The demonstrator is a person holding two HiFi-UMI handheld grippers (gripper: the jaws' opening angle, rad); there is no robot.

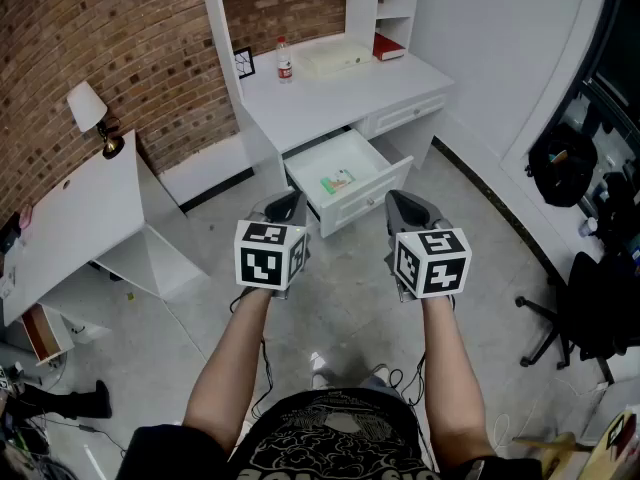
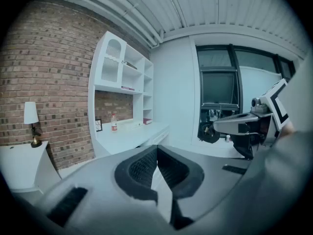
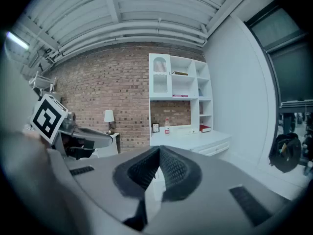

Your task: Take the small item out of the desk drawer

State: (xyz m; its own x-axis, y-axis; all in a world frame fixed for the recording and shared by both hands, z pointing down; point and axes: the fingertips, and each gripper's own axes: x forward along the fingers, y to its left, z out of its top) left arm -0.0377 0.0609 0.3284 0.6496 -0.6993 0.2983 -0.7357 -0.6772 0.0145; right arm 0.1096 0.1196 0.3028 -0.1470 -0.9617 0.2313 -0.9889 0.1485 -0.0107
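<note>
In the head view the white desk (image 1: 330,93) has its left drawer (image 1: 345,206) pulled out, and a small green and white item (image 1: 337,181) lies inside it. My left gripper (image 1: 288,206) hangs just short of the drawer's front left corner, jaws shut and empty. My right gripper (image 1: 405,208) is held level with it at the drawer's right corner, also shut with nothing in it. Each gripper view shows its own closed jaws, left gripper (image 2: 156,153) and right gripper (image 3: 159,155), with the desk (image 2: 137,133) beyond.
A bottle (image 1: 285,60), a small frame (image 1: 244,63), a pale tray (image 1: 335,58) and a red book (image 1: 389,47) stand on the desk. A white side table (image 1: 75,223) with a lamp (image 1: 92,116) is at the left. Office chairs (image 1: 590,298) stand at the right.
</note>
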